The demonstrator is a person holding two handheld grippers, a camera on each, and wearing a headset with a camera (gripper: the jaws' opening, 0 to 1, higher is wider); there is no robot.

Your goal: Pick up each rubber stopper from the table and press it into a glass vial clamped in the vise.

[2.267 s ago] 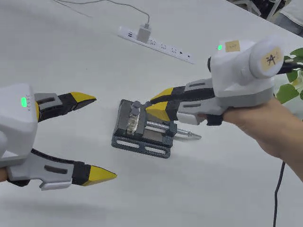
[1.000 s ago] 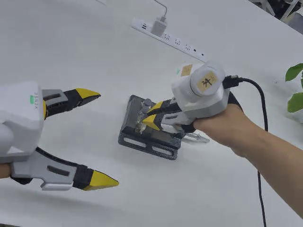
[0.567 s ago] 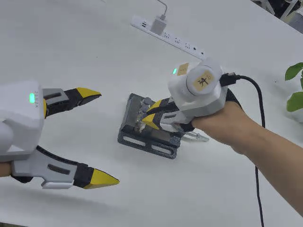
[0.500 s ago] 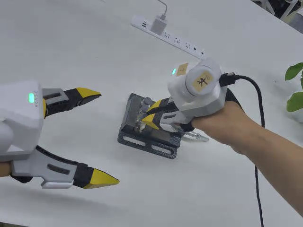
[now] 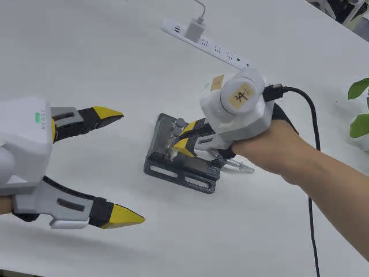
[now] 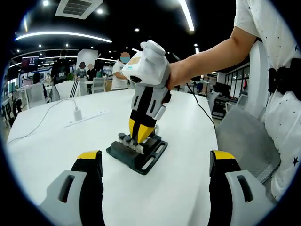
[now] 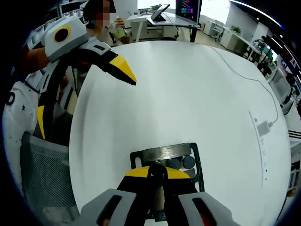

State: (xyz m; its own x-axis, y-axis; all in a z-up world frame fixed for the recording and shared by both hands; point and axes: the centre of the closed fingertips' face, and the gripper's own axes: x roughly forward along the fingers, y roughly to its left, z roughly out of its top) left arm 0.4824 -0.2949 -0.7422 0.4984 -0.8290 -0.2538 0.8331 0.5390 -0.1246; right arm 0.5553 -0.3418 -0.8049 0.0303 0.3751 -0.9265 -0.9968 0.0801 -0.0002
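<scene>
Right gripper (image 5: 181, 138): pinches stopper (image 7: 157, 170) in narrow jaws, straight above upright clamped vial (image 5: 171, 152). Left gripper (image 5: 131, 167): gapes wide, farther left.

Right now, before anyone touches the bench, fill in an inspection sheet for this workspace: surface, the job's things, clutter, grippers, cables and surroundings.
Surface: white table, bare around the vise.
Job's things: dark vise standing on the table, with seated stoppers in a row at its jaws; the glass vials under them are hard to make out.
Clutter: nothing seen.
Grippers: right gripper down over the vise, jaws closed on a dark stopper; left gripper wide open, apart from the vise, holding nothing.
Cables: black cable from the right gripper; white power strip with a plug and white lead.
Surroundings: plant leaves beside the table; people at tables behind.
</scene>
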